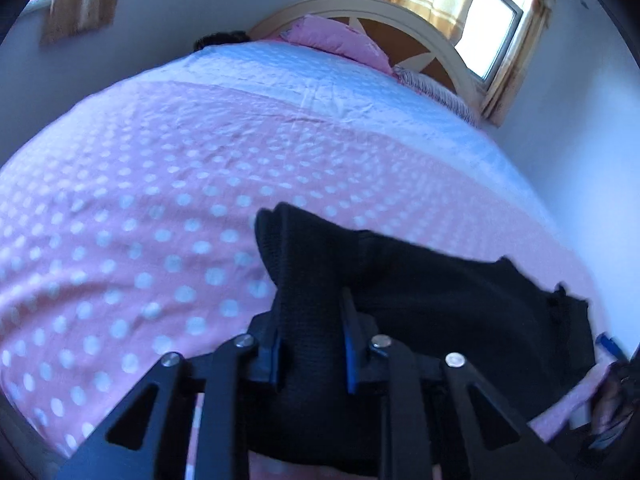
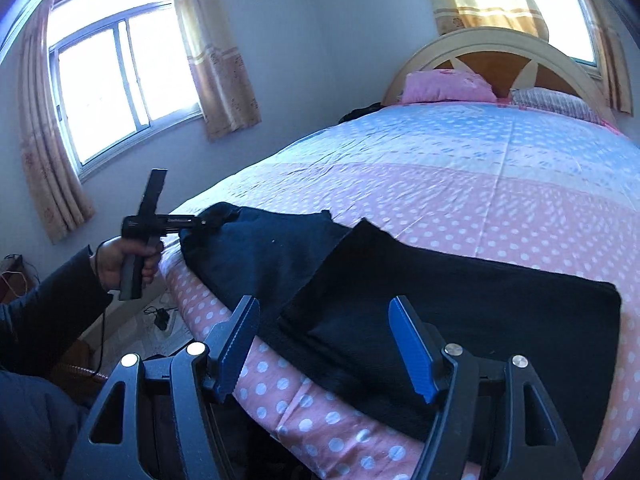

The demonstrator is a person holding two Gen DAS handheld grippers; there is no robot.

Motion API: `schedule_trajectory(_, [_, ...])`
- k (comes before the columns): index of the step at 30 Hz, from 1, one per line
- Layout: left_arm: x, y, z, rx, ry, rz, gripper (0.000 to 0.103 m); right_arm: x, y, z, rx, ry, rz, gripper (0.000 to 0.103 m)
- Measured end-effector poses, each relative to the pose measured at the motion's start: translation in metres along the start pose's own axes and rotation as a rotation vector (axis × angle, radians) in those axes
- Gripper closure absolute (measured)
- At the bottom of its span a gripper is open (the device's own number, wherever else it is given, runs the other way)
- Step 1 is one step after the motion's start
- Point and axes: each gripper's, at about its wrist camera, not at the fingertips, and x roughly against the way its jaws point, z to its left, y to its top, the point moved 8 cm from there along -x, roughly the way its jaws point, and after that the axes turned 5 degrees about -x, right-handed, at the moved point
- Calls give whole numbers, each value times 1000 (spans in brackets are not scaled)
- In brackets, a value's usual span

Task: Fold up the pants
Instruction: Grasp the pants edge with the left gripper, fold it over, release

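Black knit pants [image 2: 440, 300] partly folded along bed's [image 2: 460, 184] near edge; left tool [image 1: 310, 344] clamped on pants fabric; right tool [image 2: 328, 344] wide open, empty, above fold.

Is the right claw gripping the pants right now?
No, the right claw is open, its blue fingers spread apart above the black pants, clamping nothing.
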Motion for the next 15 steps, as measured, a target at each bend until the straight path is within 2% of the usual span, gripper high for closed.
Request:
schedule_trajectory(3, [11, 8, -15, -17, -15, -17, 81, 8, 6, -5, -6, -23, -29, 34])
schedule_trajectory(6, [23, 17, -31, 29, -63, -13, 81, 17, 15, -20, -29, -89, -53, 34])
schedule_trajectory(12, [53, 34, -90, 50, -201, -45, 81, 39, 30, -59, -134, -214, -88, 34])
schedule_trajectory(15, [63, 36, -127, 31, -270, -54, 81, 54, 35, -72, -189, -240, -107, 34])
